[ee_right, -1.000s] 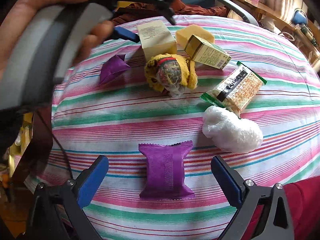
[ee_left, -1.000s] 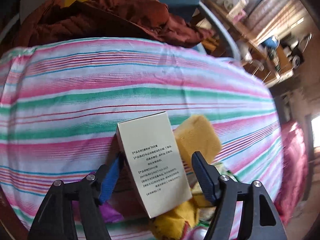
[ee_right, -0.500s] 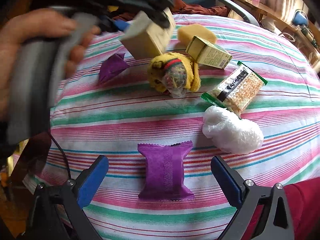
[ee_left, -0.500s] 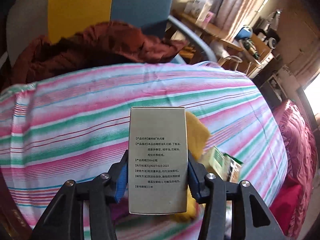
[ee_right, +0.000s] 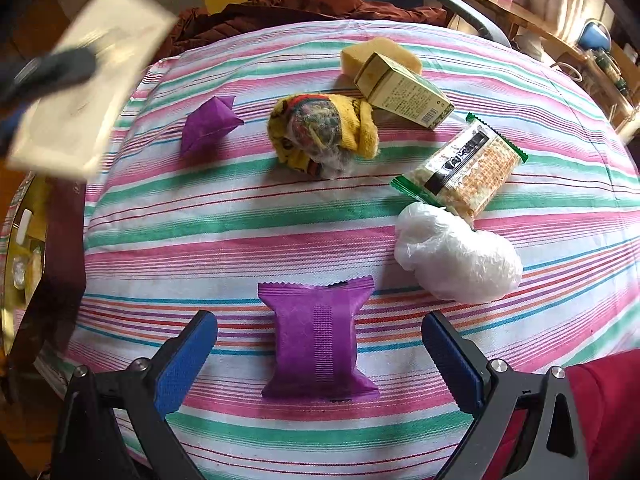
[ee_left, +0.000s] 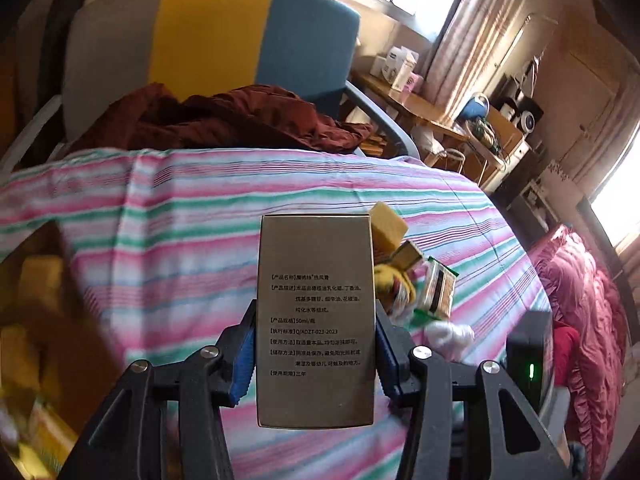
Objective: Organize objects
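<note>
My left gripper (ee_left: 315,354) is shut on a tall beige carton (ee_left: 316,320) with printed text, held above the striped tablecloth (ee_left: 180,216). The same carton (ee_right: 80,80) shows blurred at the upper left of the right wrist view. My right gripper (ee_right: 320,356) hangs open over a purple snack packet (ee_right: 318,346) that lies flat between its fingers, untouched. Farther back lie a second purple packet (ee_right: 210,124), a yellow sock bundle (ee_right: 320,130), a small green-and-beige box (ee_right: 404,90), a yellow sponge (ee_right: 376,52), a cracker packet (ee_right: 460,168) and a white plastic bag (ee_right: 456,258).
A chair with a yellow and blue back (ee_left: 212,40) and a dark red garment (ee_left: 224,120) stands behind the table. A round tray (ee_right: 24,240) with items sits off the table's left edge. A pink quilt (ee_left: 580,300) lies to the right.
My left gripper closed on the beige carton, lifted it off the table and carried it left, away from the sock bundle. The right gripper and the purple packet have stayed put.
</note>
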### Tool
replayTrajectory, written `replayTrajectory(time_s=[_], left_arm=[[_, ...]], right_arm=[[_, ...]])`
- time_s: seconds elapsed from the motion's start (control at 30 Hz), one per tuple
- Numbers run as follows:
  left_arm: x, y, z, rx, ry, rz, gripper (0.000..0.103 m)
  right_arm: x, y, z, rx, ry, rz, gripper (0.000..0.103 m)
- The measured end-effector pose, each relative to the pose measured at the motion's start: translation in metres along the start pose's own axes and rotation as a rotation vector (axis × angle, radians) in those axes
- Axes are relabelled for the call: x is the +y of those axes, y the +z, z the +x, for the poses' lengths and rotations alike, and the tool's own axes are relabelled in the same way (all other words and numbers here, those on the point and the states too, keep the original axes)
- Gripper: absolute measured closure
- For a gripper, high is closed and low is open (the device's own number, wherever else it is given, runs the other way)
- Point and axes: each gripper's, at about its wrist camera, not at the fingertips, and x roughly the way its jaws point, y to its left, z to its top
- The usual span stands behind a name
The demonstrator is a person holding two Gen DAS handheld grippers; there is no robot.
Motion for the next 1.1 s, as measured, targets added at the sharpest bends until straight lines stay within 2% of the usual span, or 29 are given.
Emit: replayTrajectory(time_s=[0.1,0.2,0.27,0.33,0.4,0.53,0.63,0.7,0.77,0.9,1.1], left_arm=[[0.015,-0.018,-0.024,-0.008,-0.011,-0.035,0.052],[0.032,-0.033,-0.044,-0.025,-0.017,-0.067,0.052],[0.043,-0.042,-0.053,-0.027,-0.026,-0.092,0.052],[0.051,-0.050,-0.061,-0.035,-0.030,-0.104,0.052],[0.059,-0.059,-0.069,-0.047,-0.026,-0.112,0.052],[0.078,-0.074,-0.084,-0.062,-0.018,-0.144,0.052],[0.097,-0.084,-0.097,-0.082,-0.005,-0.179,0.052],[0.111,-0.090,-0.111,-0.106,0.012,-0.204,0.052],[0.131,-0.097,-0.127,-0.132,0.032,-0.246,0.052],[0.173,-0.110,-0.161,-0.186,0.107,-0.329,0.052],[0.227,-0.132,-0.206,-0.261,0.219,-0.445,0.052]], right_arm=[[-0.002,0.002,-0.006,-0.019,0.041,0.027,0.002],[-0.023,0.001,-0.016,-0.057,0.221,0.159,0.004],[-0.039,0.000,-0.022,-0.087,0.252,0.248,0.005],[-0.043,0.002,-0.021,-0.080,0.235,0.272,0.009],[-0.037,-0.002,-0.017,-0.049,0.217,0.248,0.023],[-0.029,-0.014,-0.003,-0.014,0.122,0.180,0.025],[-0.026,-0.014,0.004,-0.002,0.062,0.142,0.032],[-0.018,-0.016,0.014,0.021,0.023,0.095,0.050],[-0.013,-0.019,0.011,0.006,-0.067,0.018,0.067],[-0.012,-0.021,0.007,-0.016,-0.050,0.010,0.068],[-0.002,-0.017,-0.025,-0.124,-0.002,0.008,0.068]])
